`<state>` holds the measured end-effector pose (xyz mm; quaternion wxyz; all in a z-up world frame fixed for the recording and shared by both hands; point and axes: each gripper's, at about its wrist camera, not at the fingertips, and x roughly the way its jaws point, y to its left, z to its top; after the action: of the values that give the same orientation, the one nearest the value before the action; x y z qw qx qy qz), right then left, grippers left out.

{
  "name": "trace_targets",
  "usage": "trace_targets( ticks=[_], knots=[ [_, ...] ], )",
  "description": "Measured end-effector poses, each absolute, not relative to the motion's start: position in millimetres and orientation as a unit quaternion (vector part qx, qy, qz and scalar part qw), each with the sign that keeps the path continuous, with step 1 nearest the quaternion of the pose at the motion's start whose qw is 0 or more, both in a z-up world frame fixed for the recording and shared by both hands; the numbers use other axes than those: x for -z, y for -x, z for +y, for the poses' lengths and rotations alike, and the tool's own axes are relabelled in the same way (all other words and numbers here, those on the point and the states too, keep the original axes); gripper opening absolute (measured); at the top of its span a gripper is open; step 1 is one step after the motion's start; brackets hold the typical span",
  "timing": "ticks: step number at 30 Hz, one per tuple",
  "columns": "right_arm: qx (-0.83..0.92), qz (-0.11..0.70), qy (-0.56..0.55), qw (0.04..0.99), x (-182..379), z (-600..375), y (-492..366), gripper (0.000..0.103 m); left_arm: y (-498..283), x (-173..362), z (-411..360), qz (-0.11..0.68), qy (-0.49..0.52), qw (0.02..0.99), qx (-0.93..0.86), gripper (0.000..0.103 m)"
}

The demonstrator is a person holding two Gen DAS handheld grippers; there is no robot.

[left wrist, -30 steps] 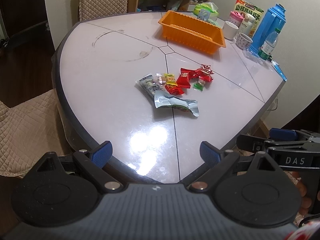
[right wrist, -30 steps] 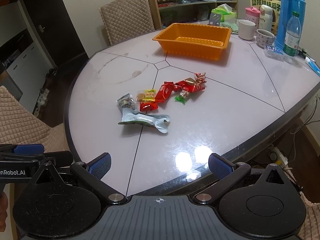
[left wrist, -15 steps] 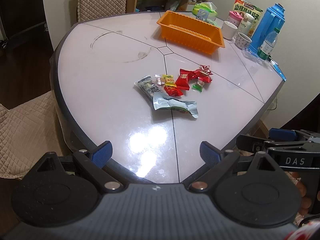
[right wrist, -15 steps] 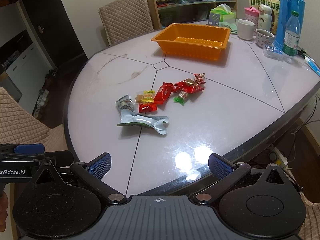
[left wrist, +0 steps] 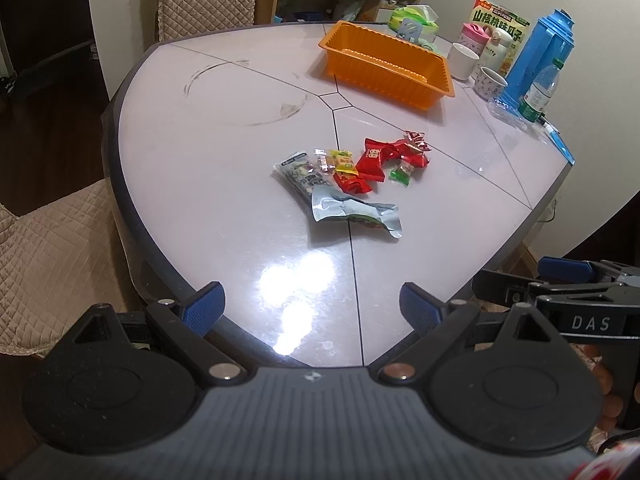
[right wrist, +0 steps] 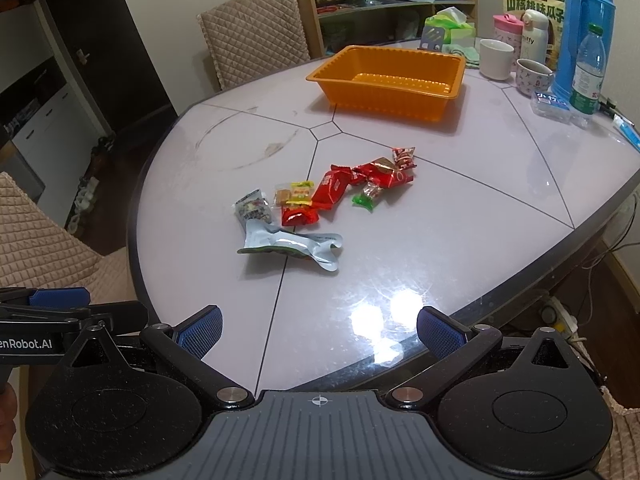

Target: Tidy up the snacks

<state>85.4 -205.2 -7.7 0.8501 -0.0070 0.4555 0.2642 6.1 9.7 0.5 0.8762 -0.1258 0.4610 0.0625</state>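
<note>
Silver snack pouch (left wrist: pixel 354 213) (crumpled) beyond left claw (left wrist: pixel 311 307)

Quilted chair (right wrist: pixel 256 36), glossy table (right wrist: pixel 460 220)

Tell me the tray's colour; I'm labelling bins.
Orange, the tray is plain, with ribbed walls. It shows best in the right wrist view.

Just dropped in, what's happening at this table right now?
Nothing is picked up yet. The left gripper and right gripper both hang open at the near edge of the table, holding nothing. A pile of snacks lies loose mid-table, a silver pouch nearest. The orange tray beyond it looks empty.
</note>
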Motion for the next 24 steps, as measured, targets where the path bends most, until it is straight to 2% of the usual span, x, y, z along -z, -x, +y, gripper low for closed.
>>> trace_targets(
  ticks=[24],
  knots=[
    [-0.265, 0.462, 0.007, 0.846, 15.0, -203.4, -96.9, 0.103, -17.3, 2.1, 10.2, 0.467, 0.131, 0.872, -0.064, 0.093]
  ],
)
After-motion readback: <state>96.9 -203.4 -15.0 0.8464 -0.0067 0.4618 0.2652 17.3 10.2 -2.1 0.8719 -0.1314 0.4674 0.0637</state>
